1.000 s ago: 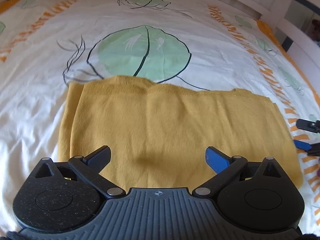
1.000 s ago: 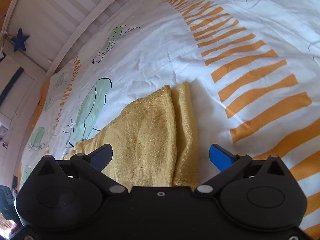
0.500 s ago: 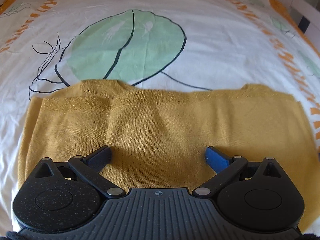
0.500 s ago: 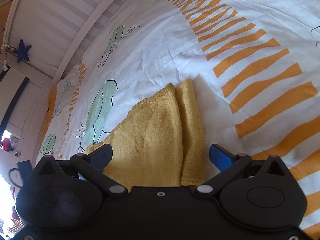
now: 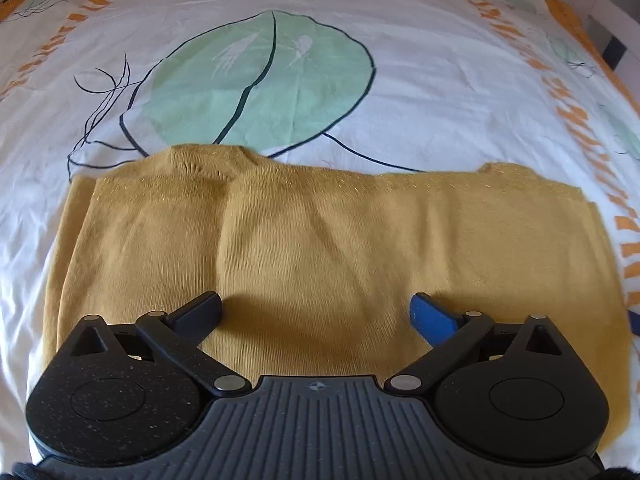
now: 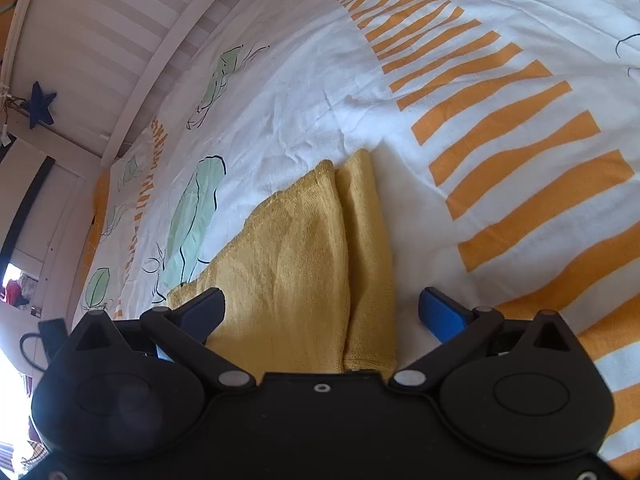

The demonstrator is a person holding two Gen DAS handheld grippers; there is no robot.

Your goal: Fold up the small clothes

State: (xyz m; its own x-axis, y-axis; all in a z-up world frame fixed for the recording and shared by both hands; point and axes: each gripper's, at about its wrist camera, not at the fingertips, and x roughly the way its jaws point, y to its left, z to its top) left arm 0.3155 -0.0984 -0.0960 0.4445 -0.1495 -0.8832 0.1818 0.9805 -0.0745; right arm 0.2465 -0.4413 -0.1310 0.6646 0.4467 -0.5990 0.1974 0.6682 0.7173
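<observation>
A mustard-yellow knitted garment (image 5: 328, 240) lies folded flat across the bed sheet, its long side running left to right. My left gripper (image 5: 316, 312) hovers low over its near middle, open, with nothing between its fingers. In the right wrist view the same garment (image 6: 304, 264) shows its right end, two folded layers side by side. My right gripper (image 6: 322, 312) is open and straddles that end, its dark finger over the cloth and its blue finger (image 6: 442, 314) over the bare sheet.
The bed sheet (image 5: 440, 92) is white with a large green leaf print (image 5: 256, 80) beyond the garment and orange stripes (image 6: 500, 120) to the right. A white slatted bed rail (image 6: 100, 40) and a blue star (image 6: 39, 105) lie at the far left.
My left gripper has moved in lower and left over the garment, which now fills more of its view. My right gripper has drifted slightly along the garment's right end. Both stayed open.
</observation>
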